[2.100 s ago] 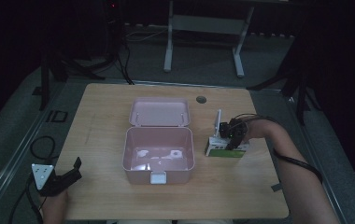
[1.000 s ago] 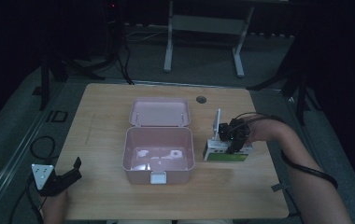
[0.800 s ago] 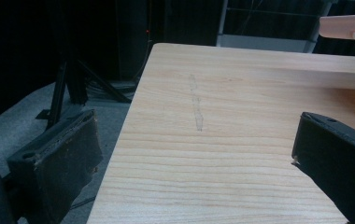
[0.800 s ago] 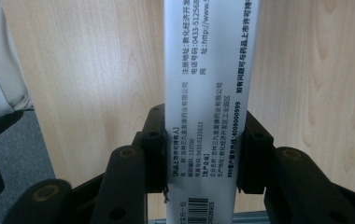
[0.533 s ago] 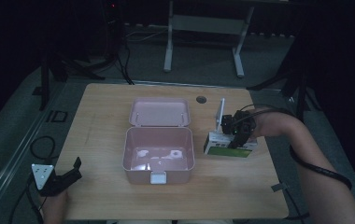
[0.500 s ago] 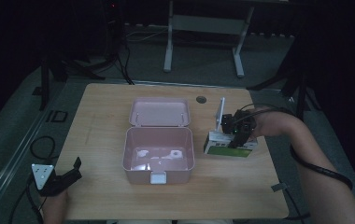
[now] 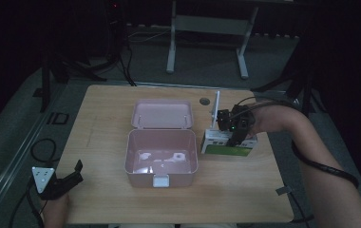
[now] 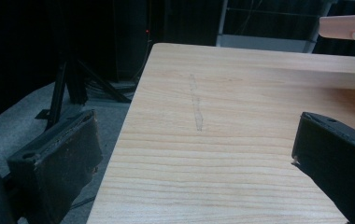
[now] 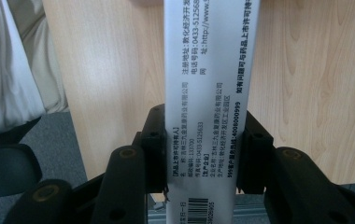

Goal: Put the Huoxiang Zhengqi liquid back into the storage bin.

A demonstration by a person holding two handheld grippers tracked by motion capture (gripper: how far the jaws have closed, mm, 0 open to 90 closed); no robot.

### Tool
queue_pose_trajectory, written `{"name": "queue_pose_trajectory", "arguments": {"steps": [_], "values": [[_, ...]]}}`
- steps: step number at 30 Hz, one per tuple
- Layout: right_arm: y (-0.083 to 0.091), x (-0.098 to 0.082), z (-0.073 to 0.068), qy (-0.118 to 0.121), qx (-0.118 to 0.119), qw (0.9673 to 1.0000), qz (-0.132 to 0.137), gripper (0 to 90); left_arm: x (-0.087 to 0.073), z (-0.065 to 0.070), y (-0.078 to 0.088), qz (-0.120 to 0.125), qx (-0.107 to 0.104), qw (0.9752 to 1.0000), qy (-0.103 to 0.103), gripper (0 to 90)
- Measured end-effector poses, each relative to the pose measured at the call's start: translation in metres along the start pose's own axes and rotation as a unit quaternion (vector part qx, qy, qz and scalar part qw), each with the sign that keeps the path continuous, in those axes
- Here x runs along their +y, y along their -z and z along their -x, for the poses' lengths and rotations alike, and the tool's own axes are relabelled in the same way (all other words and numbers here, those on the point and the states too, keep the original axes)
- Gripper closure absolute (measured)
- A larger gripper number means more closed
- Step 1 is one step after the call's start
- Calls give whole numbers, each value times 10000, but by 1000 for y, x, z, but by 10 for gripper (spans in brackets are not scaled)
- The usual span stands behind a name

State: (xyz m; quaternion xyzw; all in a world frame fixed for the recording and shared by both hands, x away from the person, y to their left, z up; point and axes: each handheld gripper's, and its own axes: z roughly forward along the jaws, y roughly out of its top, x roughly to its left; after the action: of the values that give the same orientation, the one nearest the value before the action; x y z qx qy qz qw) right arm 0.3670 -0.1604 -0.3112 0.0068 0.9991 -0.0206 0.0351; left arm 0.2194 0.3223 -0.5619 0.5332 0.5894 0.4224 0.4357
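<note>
- The left claw (image 7: 71,175) rests at the bench's (image 7: 102,118) near left corner, its jaws spread wide with nothing between them; it looks parked there, out of the way until a second hand is needed.
- The pink box (image 7: 162,159) sits near the middle of the bench, its lid (image 7: 163,114) thrown back toward the far edge so the inside lies open from above, probably ready to take something. Pale patches show on its floor, but the dim light leaves it unclear whether they are objects or glare.
- The green-and-white carton (image 7: 226,145) is just right of the pink box, toward the bench's right edge.
- The right claw (image 7: 238,135) is clamped on the carton (image 9: 210,116), a pad pressed to each narrow printed side, which gives a square hold for carrying it across. A white flap (image 7: 215,109) stands up from the carton's far left end.
</note>
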Motion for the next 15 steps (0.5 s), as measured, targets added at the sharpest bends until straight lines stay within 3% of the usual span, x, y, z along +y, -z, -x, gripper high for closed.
{"name": "queue_pose_trajectory", "arguments": {"steps": [15], "values": [[10, 43, 2, 90, 70, 9999, 3, 622, 0, 0, 0, 5, -16, 10000, 1, 13]]}}
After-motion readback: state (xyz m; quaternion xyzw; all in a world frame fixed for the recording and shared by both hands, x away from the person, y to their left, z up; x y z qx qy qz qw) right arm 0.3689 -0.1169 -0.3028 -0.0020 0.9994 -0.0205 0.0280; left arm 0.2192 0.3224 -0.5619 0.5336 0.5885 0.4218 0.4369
